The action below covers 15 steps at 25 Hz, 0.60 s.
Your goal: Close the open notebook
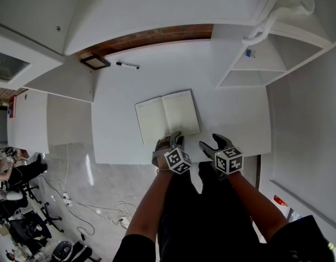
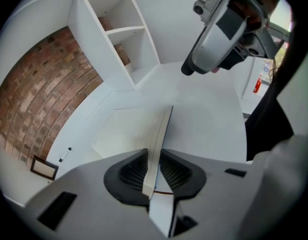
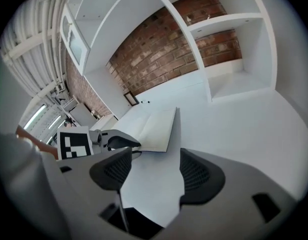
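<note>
An open notebook [image 1: 167, 115] with blank cream pages lies on the white table [image 1: 233, 119]. My left gripper [image 1: 171, 141] is at the notebook's near edge. In the left gripper view the notebook's right-hand half [image 2: 161, 129] stands on edge between the pads, which press on it from both sides, while the left page [image 2: 124, 129] lies flat. My left gripper [image 2: 153, 171] is shut on that half. My right gripper [image 1: 211, 143] hovers just right of the notebook with nothing between its fingers. In the right gripper view my right gripper [image 3: 151, 171] is open, with the raised half [image 3: 159, 124] and the left gripper [image 3: 116, 141] ahead.
A black marker [image 1: 127, 65] and a small dark-framed object [image 1: 95, 61] lie at the table's far left. A white shelf unit [image 1: 266, 59] stands at the far right, with a brick wall [image 1: 157, 37] behind. The table's near edge runs under my hands, and cables [image 1: 113, 209] lie on the floor.
</note>
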Each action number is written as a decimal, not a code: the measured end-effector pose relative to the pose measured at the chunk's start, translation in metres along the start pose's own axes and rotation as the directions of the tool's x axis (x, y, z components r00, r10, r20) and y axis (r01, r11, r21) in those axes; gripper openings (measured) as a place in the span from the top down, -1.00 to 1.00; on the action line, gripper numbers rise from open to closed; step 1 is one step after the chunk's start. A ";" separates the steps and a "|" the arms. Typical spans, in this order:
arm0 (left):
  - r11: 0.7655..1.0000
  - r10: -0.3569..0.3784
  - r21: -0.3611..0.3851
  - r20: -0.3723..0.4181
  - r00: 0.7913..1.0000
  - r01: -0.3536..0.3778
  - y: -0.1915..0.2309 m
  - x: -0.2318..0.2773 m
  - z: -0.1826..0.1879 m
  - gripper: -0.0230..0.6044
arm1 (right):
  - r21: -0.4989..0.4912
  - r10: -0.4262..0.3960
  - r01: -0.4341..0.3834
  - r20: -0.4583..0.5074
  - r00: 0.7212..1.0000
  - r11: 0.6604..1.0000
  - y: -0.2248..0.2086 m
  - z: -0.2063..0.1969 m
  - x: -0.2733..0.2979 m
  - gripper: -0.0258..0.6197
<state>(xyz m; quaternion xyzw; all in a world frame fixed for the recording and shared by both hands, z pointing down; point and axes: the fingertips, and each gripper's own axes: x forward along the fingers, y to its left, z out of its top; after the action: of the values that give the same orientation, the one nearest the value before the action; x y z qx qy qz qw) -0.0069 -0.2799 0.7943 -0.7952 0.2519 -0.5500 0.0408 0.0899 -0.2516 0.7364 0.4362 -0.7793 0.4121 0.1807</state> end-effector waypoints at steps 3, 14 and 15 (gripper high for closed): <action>1.000 0.007 -0.028 -0.002 1.000 -0.008 0.004 -0.007 -0.003 0.70 | 0.055 0.022 -0.022 0.005 1.000 0.998 0.008 0.006 0.008 0.05; 0.993 0.015 -0.119 0.009 1.000 -0.013 0.008 -0.015 -0.005 0.74 | 0.178 0.096 -0.085 -0.054 0.994 0.980 0.006 0.008 0.051 0.16; 0.992 0.015 -0.122 0.008 1.000 -0.013 0.008 -0.016 -0.005 0.74 | 0.187 0.104 -0.091 -0.060 0.993 0.978 0.006 0.007 0.053 0.17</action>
<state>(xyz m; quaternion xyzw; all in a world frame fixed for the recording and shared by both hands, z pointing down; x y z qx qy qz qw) -0.0188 -0.2790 0.7798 -0.7969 0.2905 -0.5297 -0.0029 0.0565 -0.2833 0.7638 0.3974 -0.7516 0.5057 0.1462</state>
